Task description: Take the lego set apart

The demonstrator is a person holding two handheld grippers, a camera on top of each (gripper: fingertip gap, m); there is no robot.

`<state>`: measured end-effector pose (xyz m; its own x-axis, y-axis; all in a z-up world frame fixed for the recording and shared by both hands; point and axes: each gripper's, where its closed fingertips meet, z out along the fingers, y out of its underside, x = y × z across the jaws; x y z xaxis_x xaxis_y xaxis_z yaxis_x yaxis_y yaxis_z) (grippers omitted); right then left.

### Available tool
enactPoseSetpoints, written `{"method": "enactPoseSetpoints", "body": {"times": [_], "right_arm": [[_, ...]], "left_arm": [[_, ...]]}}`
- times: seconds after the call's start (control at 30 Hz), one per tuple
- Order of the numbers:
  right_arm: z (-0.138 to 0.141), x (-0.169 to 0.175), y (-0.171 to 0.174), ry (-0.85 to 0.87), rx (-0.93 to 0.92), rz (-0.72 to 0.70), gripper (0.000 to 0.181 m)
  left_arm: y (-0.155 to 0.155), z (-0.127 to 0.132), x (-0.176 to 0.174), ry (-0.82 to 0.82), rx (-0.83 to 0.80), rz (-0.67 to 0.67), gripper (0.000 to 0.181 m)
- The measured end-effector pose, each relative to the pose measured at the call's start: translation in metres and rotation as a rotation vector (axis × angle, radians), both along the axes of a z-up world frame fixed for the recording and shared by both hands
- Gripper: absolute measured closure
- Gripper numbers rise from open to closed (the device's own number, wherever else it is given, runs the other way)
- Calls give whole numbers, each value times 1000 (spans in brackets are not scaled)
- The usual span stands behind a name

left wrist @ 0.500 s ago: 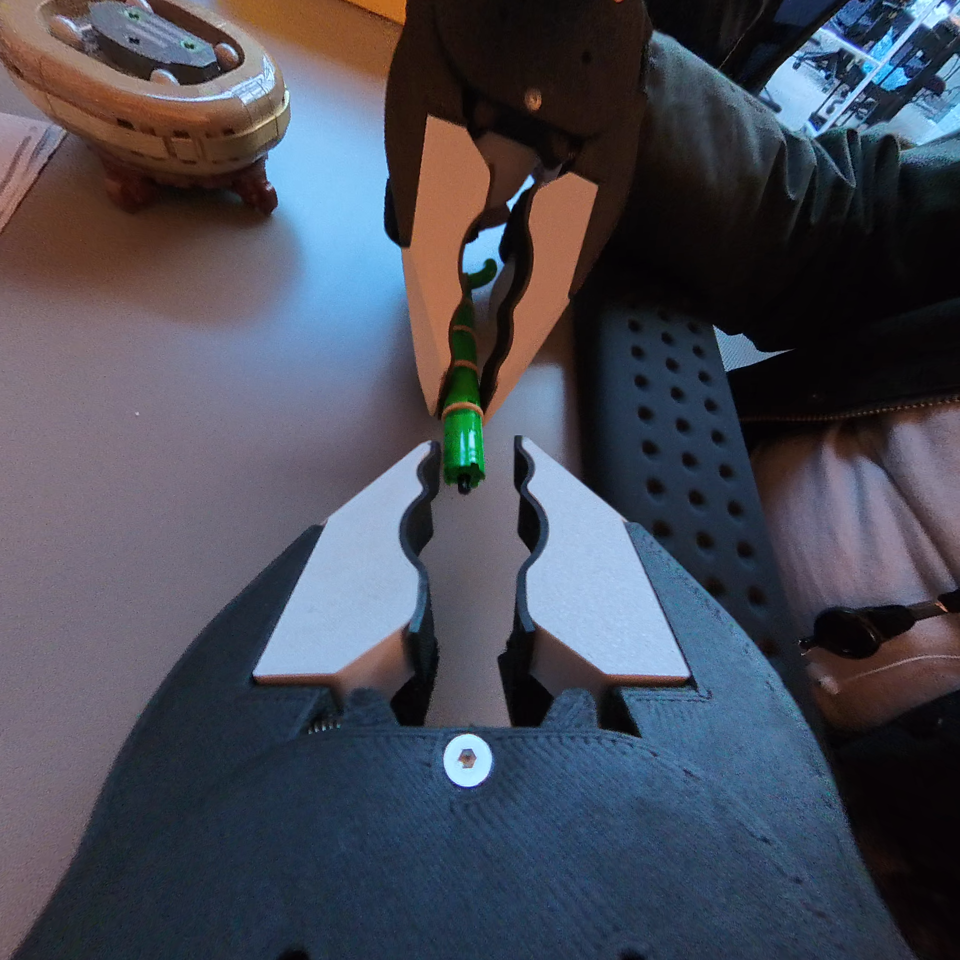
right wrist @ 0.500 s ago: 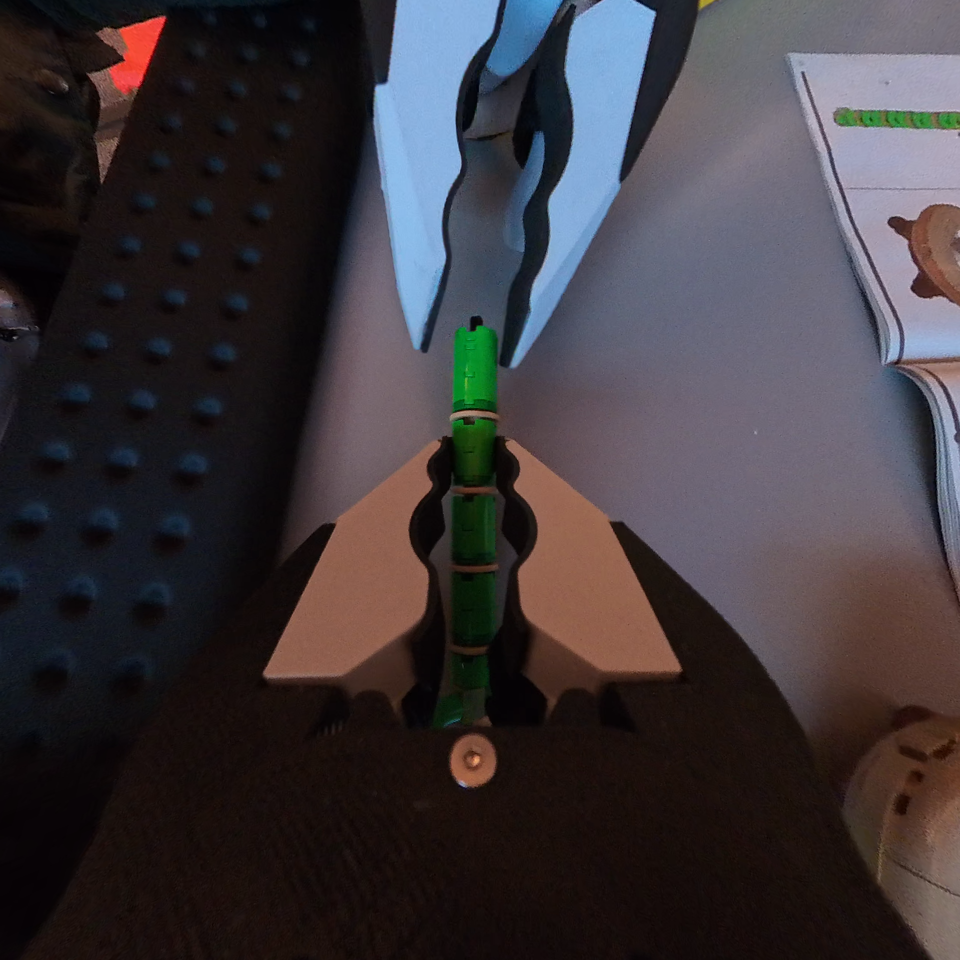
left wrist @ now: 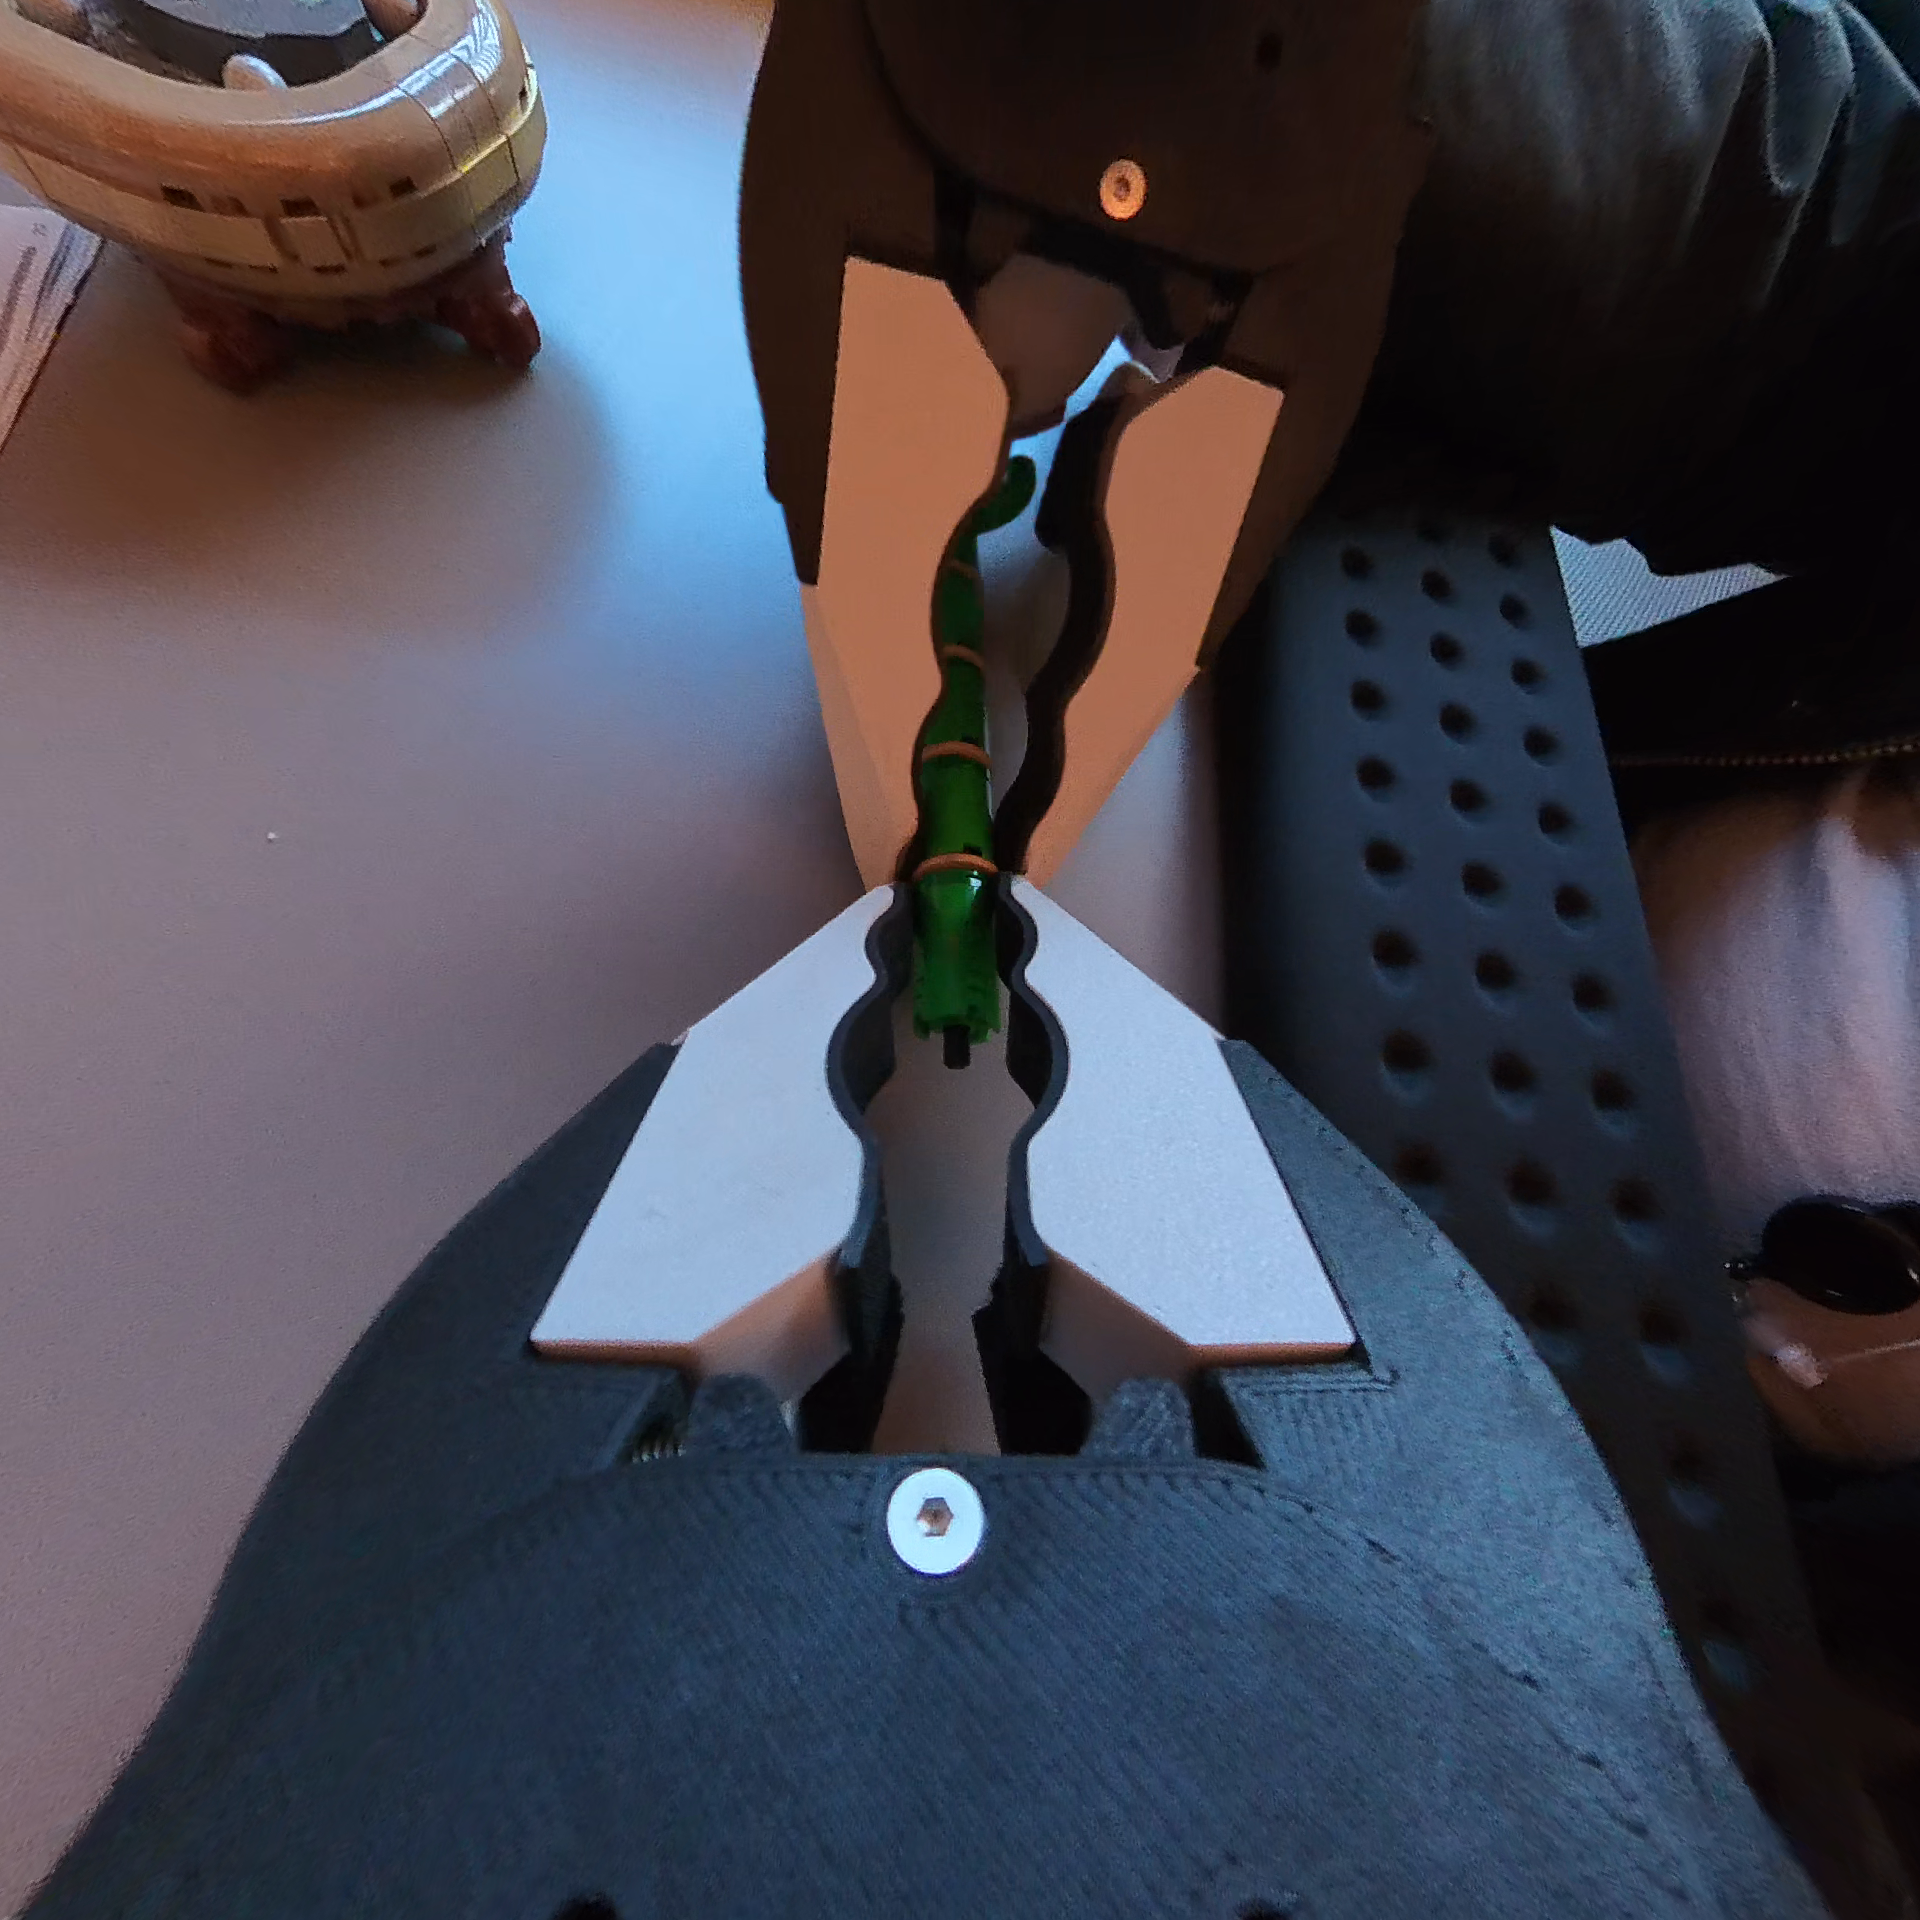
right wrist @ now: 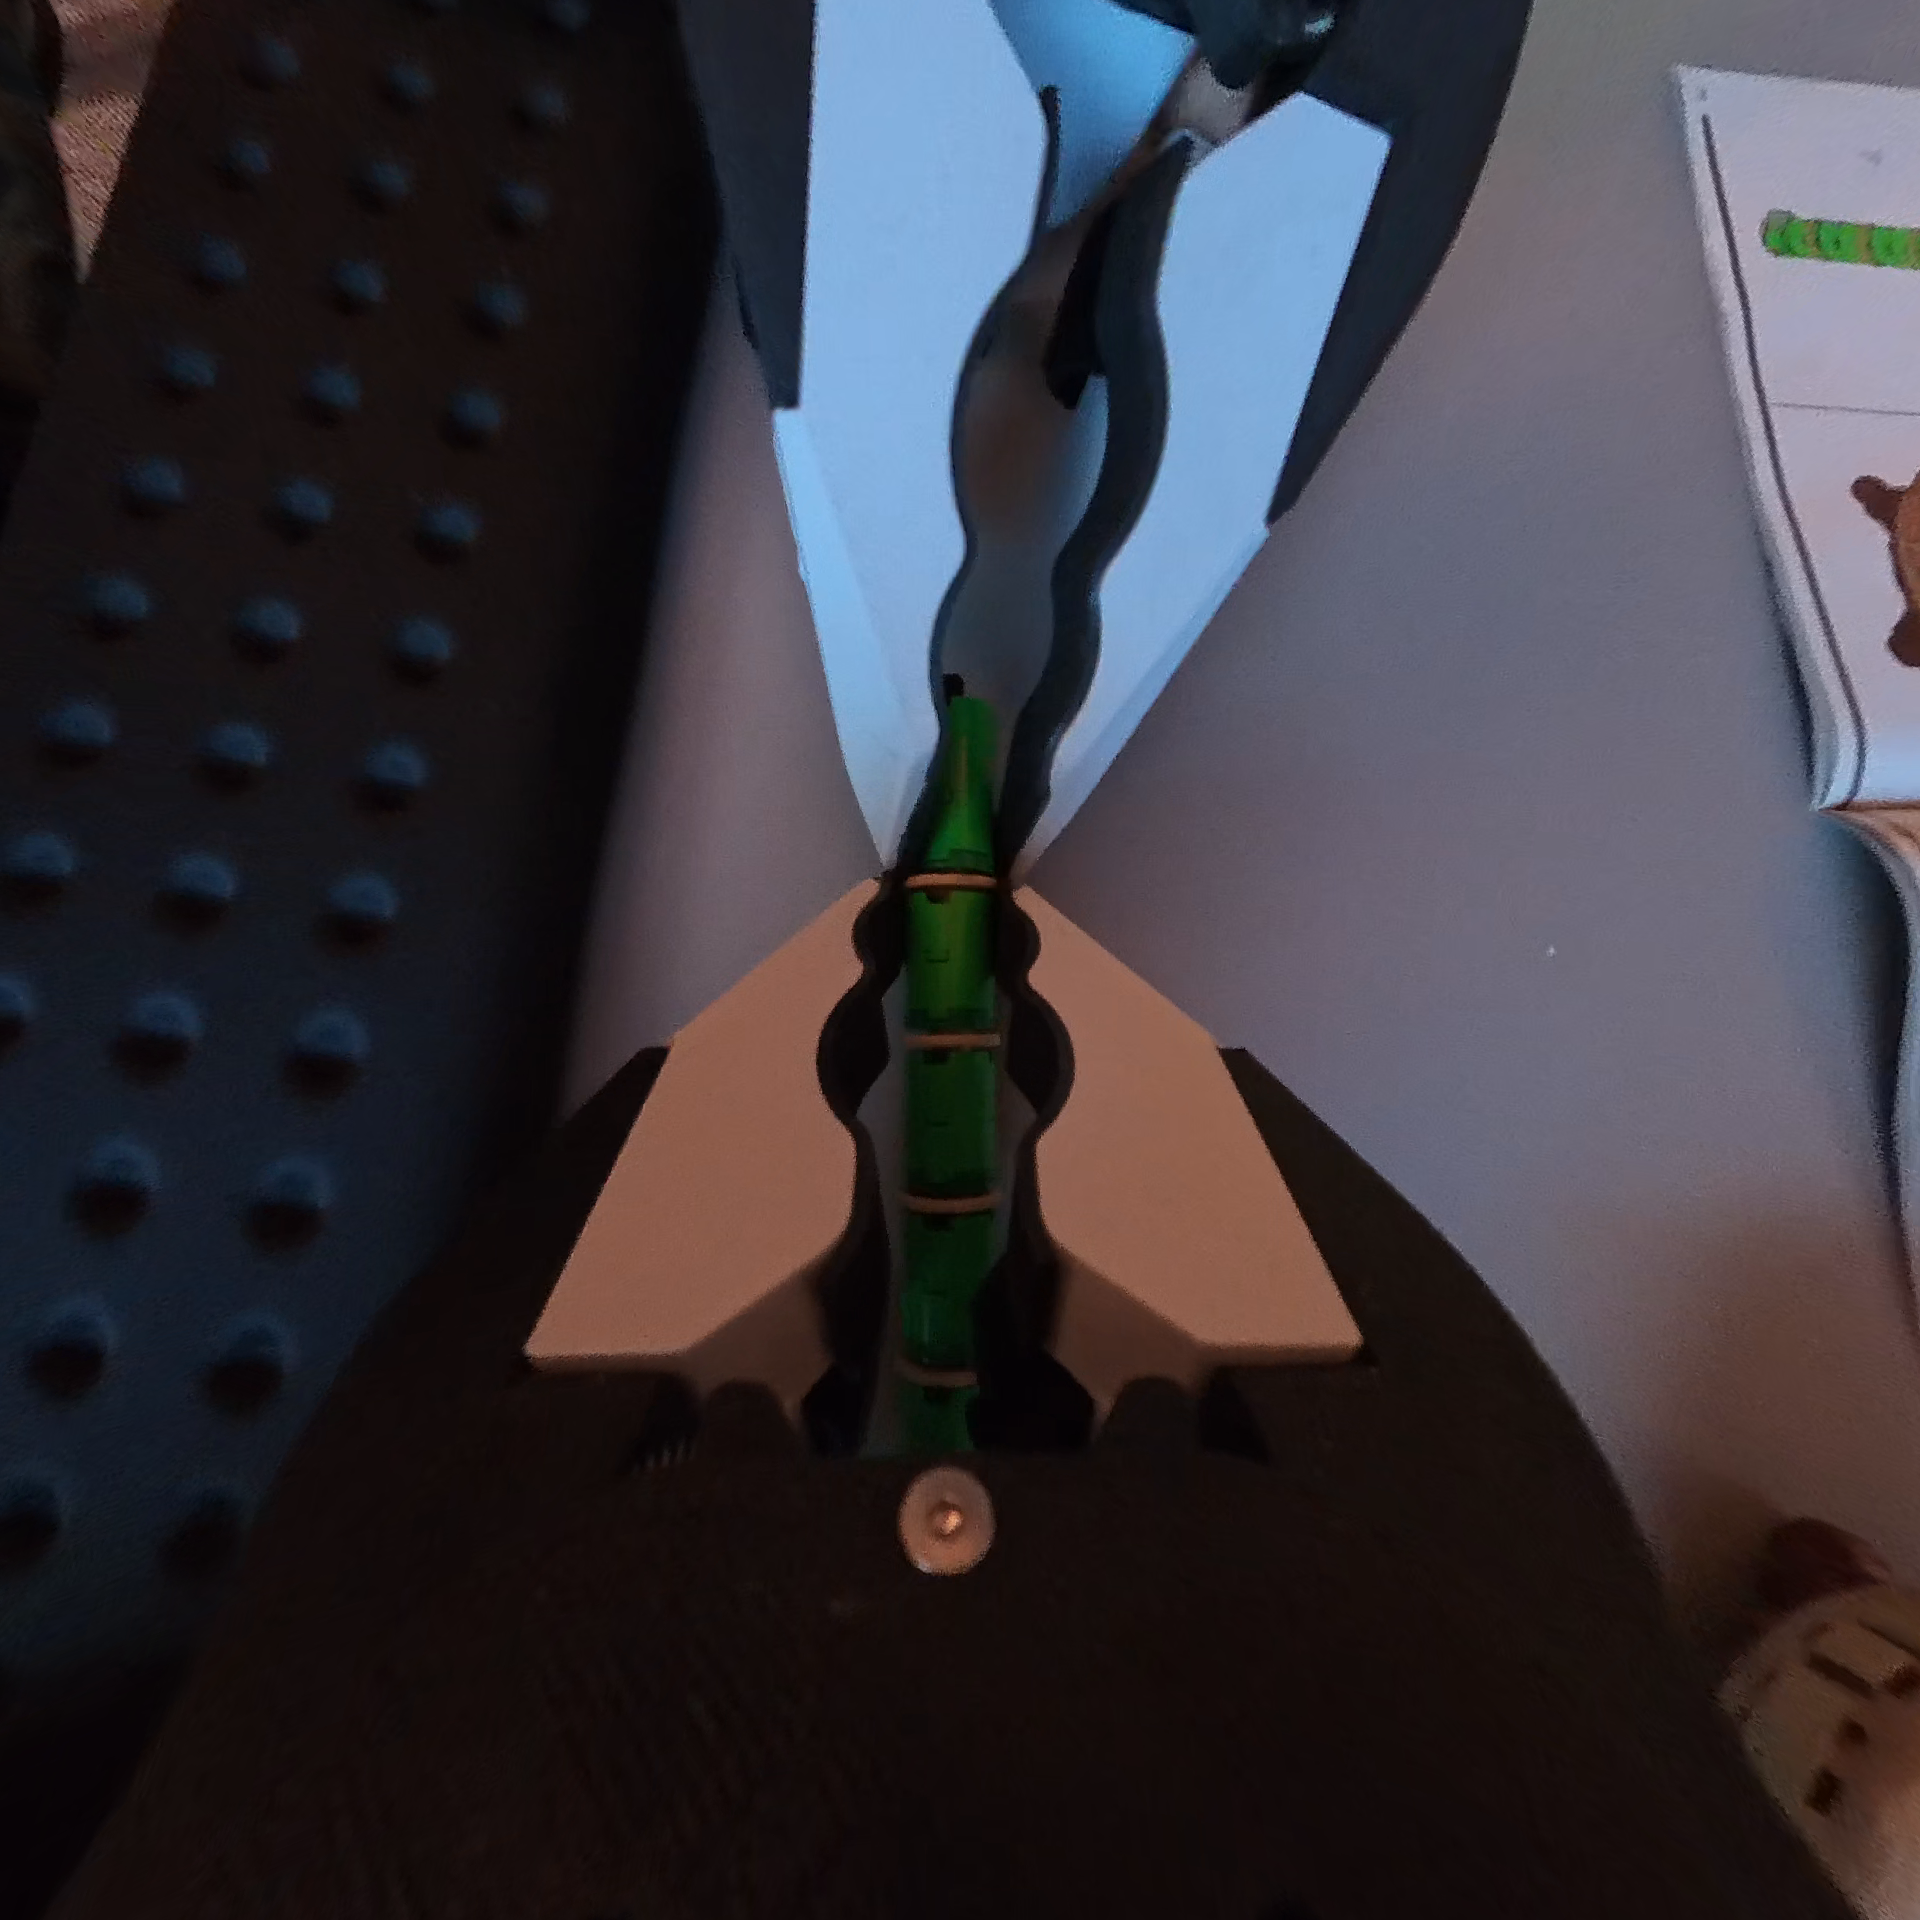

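Observation:
A green segmented lego stalk [left wrist: 951, 790] with tan rings runs between the two grippers above the grey table [left wrist: 364, 831]. My right gripper [right wrist: 951, 888] is shut on the stalk [right wrist: 945, 1091] along most of its length. It faces me in the left wrist view [left wrist: 954, 871]. My left gripper [left wrist: 954, 896] stands tip to tip with it. Its jaws are closed in around the stalk's free end segment. It shows at the top of the right wrist view [right wrist: 961, 860]. The stalk's curled far end lies deep inside the right gripper.
A tan lego pot on brown feet [left wrist: 281, 177] stands at the far left of the table and shows at the right wrist view's corner [right wrist: 1829, 1704]. An instruction booklet [right wrist: 1818, 416] lies to the right. A dark perforated seat [left wrist: 1455, 935] and a person's sleeve [left wrist: 1662, 260] border the table. Left tips and right tips are each some 9 cm from the dark perforated seat [left wrist: 1455, 935]. My right wrist view [right wrist: 295, 790] looks at it from another angle.
My left gripper has moved forward over the stalk's free end and its jaws have narrowed around it. The two grippers now stand tip to tip. The right gripper keeps its hold.

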<state>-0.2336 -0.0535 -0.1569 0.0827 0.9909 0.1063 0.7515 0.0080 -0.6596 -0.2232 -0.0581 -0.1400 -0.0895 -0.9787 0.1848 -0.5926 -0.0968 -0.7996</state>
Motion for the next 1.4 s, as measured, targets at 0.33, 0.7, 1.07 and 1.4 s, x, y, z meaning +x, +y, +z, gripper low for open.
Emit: {"method": "enactPoseSetpoints", "body": {"times": [0.33,0.7,1.07,1.4], "right_arm": [[0,-4,-7,19,32,27,165],[-1,-4,-13,59,47,21,163],[-1,-5,-18,77,47,33,163],[-2,-7,-20,88,34,40,161]], "left_arm": [[-7,-1,-4,11,33,-45,167],[-12,-3,-8,25,-9,-61,167],[-18,-2,-9,20,-16,-73,168],[-21,-2,-13,23,-15,-78,168]]}}
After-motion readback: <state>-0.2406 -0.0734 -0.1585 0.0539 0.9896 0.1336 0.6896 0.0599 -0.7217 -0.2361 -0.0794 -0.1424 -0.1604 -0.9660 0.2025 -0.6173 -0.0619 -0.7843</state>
